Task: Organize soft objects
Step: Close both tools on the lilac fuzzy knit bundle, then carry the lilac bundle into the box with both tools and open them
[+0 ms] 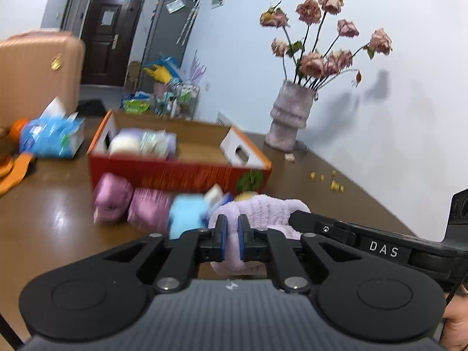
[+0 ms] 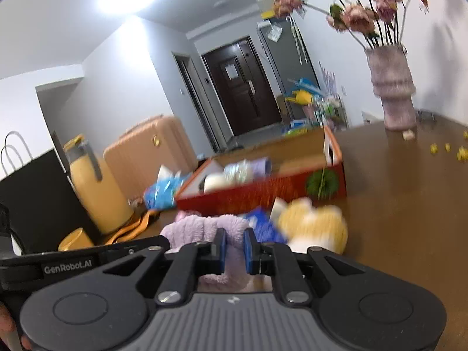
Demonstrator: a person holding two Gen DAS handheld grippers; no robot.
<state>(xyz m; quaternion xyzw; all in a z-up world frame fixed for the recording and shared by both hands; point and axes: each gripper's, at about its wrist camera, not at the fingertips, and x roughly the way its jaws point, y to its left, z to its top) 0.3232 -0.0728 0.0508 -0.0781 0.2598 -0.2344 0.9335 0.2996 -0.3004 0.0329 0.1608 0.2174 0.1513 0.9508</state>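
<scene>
Above the brown table point(image 1: 58, 219), in front of the red box point(image 1: 175, 175): one lilac plush cloth point(image 1: 263, 207) is held by both grippers.

At the left, the left gripper point(image 1: 232, 235) is clamped on a pinched fold of the cloth; at the right, the right gripper point(image 2: 234, 247) is clamped on another fold. The cloth is judged light, limp and compressible, best taken at bunched edges. Both grippers are pointed slightly downward toward the box.

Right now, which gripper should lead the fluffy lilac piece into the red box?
Probably left: both the left gripper and right gripper pinch the lilac plush, but the red box lies straighter ahead of the left.
</scene>
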